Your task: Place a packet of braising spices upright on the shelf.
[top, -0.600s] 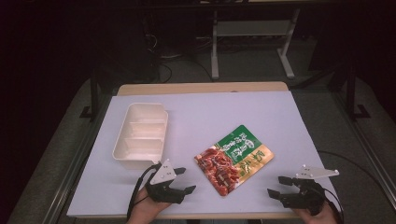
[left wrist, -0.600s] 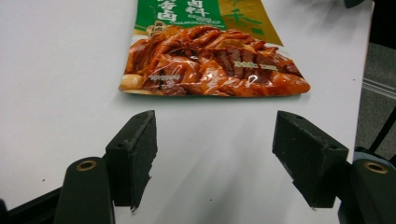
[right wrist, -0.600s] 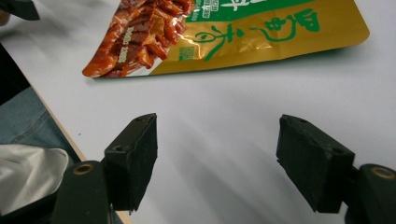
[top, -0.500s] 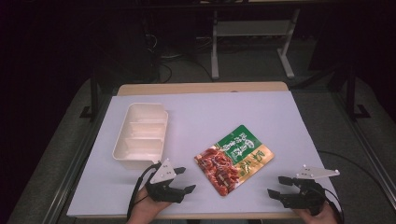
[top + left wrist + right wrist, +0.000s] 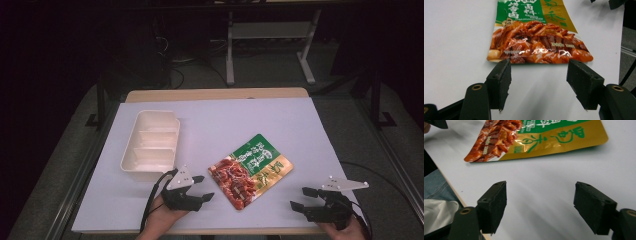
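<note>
Printed on the pouch (image 5: 534, 37): white Chinese characters on the green panel, "卤料" among them. Green brush characters on the gold part (image 5: 564, 137); small print too blurred to read.

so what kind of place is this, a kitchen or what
More likely a lab or recording workspace than a kitchen: a table under a plain white sheet, cables and metal stand legs on the dark floor behind, and a hand-held gripper near a food packet.

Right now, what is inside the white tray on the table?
The white tray has three compartments, and all of them look empty in the high view. Its near wall hides a thin strip of the nearest compartment's floor, so that part cannot be checked.
</note>
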A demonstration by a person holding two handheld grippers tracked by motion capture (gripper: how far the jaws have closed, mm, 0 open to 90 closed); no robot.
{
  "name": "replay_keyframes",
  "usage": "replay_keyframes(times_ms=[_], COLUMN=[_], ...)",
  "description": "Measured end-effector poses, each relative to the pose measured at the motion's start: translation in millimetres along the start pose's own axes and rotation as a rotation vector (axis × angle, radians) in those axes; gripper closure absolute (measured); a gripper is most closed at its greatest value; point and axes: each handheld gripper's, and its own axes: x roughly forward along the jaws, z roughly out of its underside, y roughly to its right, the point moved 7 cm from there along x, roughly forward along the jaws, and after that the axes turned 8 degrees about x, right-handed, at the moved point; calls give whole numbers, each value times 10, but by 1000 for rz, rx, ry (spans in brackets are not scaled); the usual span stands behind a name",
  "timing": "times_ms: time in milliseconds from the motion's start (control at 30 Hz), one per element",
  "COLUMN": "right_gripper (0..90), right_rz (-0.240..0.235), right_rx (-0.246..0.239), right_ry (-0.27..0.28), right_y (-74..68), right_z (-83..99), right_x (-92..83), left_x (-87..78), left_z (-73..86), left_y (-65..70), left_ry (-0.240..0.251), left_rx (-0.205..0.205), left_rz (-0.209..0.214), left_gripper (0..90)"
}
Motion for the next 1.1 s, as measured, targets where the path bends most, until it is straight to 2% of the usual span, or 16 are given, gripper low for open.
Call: replay_keyframes(times_ms=[167,300,433,600,667,700,733,833,900,933,1000,1100], right_gripper=[254,254,254,250,249,249,249,248,248,248,248,241], right_rz=[8,12,14,27,31,31,34,36,38,42,50,57], right_rx=[-9,-19,-26,-36,-37,-37,-38,-37,-34,-29,-33,-17], right_ry=[-4,1,0,1,4,4,6,11,13,13,13,15], right_y=[12,-5,-11,-8,-4,-4,1,11,25,30,45,76], right_z=[4,-10,-18,-26,-33,-33,-42,-51,-58,-63,-79,-124], right_x=[-10,-19,-22,-31,-33,-33,-37,-43,-42,-39,-33,-23], left_x=[57,157,239,444,478,513,567,602,637,673,706,716], left_z=[-126,-241,-294,-356,-357,-354,-342,-334,-318,-278,-230,-217], left_y=[-77,-117,-150,-169,-169,-170,-172,-178,-185,-199,-209,-215], left_ry=[2,-20,-37,-85,-99,-119,-151,-168,-189,-224,-257,-267], left_rx=[9,38,44,62,64,65,76,82,83,76,67,63], left_rz=[0,-4,-5,33,43,48,53,55,57,59,67,76], left_gripper=[408,453,496,662,721,721,762,814,842,846,851,882])
